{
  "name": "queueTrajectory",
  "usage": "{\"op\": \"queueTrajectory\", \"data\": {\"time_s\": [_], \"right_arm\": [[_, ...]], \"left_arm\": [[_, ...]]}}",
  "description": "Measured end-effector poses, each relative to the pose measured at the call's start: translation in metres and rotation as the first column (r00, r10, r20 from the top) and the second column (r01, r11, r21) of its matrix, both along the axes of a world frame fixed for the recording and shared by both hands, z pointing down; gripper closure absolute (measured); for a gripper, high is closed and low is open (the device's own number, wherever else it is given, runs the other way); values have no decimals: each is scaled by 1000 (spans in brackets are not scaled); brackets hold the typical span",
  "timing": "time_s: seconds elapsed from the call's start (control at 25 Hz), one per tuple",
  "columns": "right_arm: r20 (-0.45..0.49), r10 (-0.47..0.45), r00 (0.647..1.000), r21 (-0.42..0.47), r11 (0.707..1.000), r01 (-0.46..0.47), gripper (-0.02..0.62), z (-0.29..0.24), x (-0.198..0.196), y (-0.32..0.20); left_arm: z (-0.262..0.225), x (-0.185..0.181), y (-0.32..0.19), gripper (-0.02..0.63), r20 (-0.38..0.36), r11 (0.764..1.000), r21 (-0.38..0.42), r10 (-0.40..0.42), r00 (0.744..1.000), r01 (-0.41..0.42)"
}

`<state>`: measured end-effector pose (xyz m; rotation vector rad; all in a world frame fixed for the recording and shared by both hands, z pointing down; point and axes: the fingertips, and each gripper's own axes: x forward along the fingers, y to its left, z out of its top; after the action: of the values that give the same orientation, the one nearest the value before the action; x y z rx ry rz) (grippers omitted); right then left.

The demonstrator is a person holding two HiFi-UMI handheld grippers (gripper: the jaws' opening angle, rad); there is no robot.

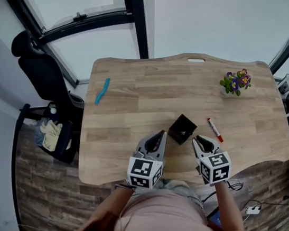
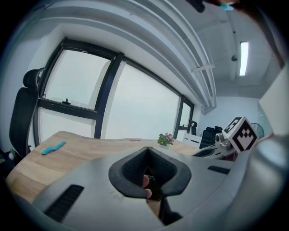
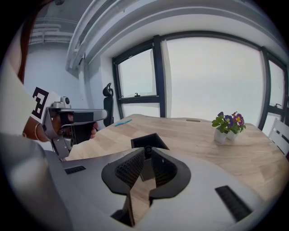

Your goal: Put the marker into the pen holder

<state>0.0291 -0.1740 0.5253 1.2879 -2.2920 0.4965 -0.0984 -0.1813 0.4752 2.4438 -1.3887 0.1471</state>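
Note:
The red-and-white marker [image 1: 215, 129] lies flat on the wooden table [image 1: 136, 100], just right of the black square pen holder [image 1: 182, 129]. My left gripper [image 1: 158, 136] is near the front edge, just left of the holder, with its jaws shut and empty [image 2: 146, 148]. My right gripper [image 1: 201, 141] hovers in front of the marker, right of the holder, also shut on nothing [image 3: 146, 148]. In the right gripper view the pen holder [image 3: 149, 140] stands just past the jaw tips, and the marker is out of sight.
A small pot of purple flowers [image 1: 235, 82] stands at the far right of the table. A blue curved item [image 1: 101, 90] lies near the left edge. A black chair [image 1: 38, 71] and a side rack [image 1: 51, 134] stand left of the table.

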Motion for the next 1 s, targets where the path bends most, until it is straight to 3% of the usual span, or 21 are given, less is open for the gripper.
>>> {"op": "queueTrajectory", "data": {"time_s": [0.36, 1.0], "right_arm": [[-4, 37, 999, 3, 999, -37, 551, 5, 24, 5], [-12, -50, 999, -24, 998, 50, 551, 13, 76, 4]], "left_arm": [[2, 22, 4, 604, -13, 1000, -10, 23, 1000, -23], [0, 63, 4, 604, 4, 996, -24, -88, 996, 88]]}}
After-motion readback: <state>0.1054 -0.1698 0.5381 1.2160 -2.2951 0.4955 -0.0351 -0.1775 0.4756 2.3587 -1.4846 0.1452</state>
